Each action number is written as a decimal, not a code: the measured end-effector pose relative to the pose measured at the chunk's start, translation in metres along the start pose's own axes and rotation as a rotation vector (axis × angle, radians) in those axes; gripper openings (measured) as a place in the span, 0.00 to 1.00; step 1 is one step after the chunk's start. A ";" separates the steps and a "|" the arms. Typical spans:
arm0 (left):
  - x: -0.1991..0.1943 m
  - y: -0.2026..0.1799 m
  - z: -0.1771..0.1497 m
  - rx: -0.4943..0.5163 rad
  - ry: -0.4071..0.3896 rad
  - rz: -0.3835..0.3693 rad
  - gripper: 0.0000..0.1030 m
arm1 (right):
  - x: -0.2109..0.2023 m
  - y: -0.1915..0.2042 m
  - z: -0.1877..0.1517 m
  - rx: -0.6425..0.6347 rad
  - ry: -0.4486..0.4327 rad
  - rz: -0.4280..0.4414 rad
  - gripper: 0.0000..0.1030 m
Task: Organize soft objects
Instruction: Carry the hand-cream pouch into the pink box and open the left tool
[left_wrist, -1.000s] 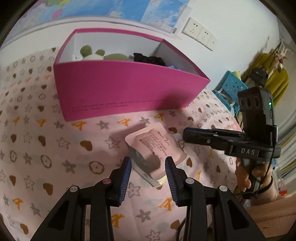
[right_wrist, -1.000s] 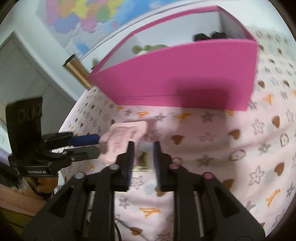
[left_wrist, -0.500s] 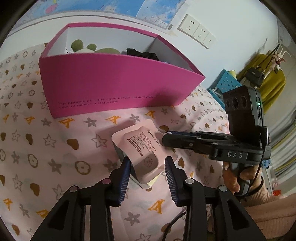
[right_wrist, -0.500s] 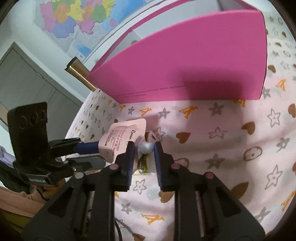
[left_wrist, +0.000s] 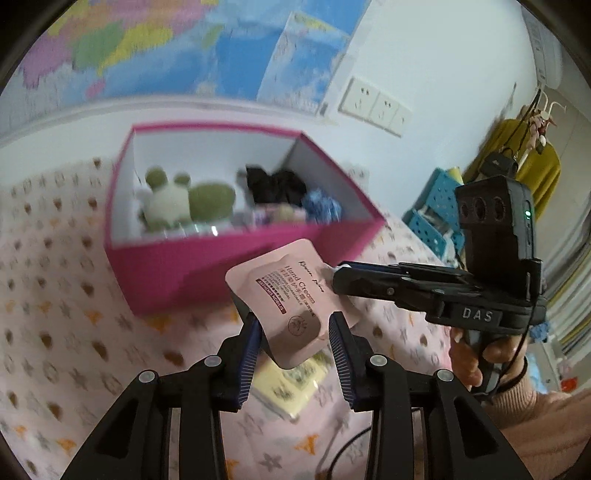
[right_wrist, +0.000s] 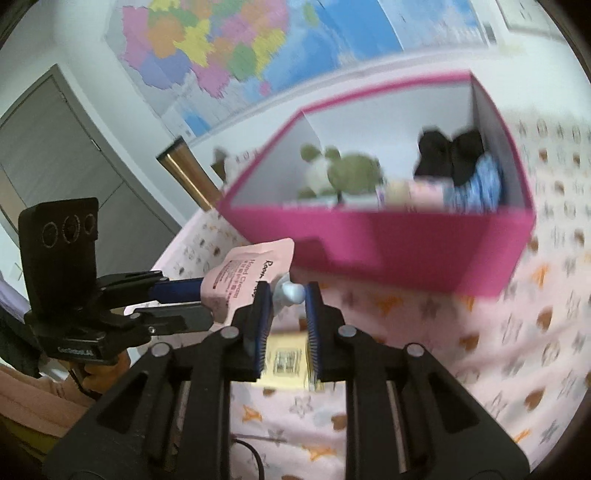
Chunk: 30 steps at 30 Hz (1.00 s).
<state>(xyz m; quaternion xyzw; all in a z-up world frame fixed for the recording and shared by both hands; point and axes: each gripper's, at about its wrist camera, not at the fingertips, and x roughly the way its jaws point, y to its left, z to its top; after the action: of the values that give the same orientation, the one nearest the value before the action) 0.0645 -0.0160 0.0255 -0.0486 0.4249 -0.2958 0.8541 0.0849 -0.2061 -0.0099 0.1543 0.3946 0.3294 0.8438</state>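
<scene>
We see our left gripper (left_wrist: 293, 334) pinching the pink hand cream pouch (left_wrist: 291, 297) by its sides while our right gripper's (right_wrist: 286, 295) jaws are closing on its white cap (right_wrist: 291, 291), in front of the pink box (right_wrist: 388, 243).

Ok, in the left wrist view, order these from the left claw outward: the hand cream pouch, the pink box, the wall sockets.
1. Hand cream pouch: between the left claw's fingers.
2. Pink box: beyond the pouch, up and left, on the patterned cloth.
3. Wall sockets: farthest, upper right on the white wall behind the box.
</scene>
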 end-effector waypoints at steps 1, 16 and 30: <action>-0.003 0.001 0.008 0.005 -0.013 0.013 0.36 | -0.001 0.003 0.007 -0.017 -0.013 -0.004 0.21; 0.024 0.027 0.079 -0.002 -0.038 0.117 0.36 | 0.027 -0.020 0.078 0.003 -0.062 -0.039 0.21; 0.031 0.073 0.079 -0.096 -0.023 0.253 0.36 | 0.087 -0.022 0.085 0.010 0.049 -0.073 0.21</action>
<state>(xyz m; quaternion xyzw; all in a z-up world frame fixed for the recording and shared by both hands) 0.1728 0.0139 0.0292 -0.0389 0.4313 -0.1643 0.8862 0.2008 -0.1634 -0.0160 0.1361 0.4221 0.3000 0.8446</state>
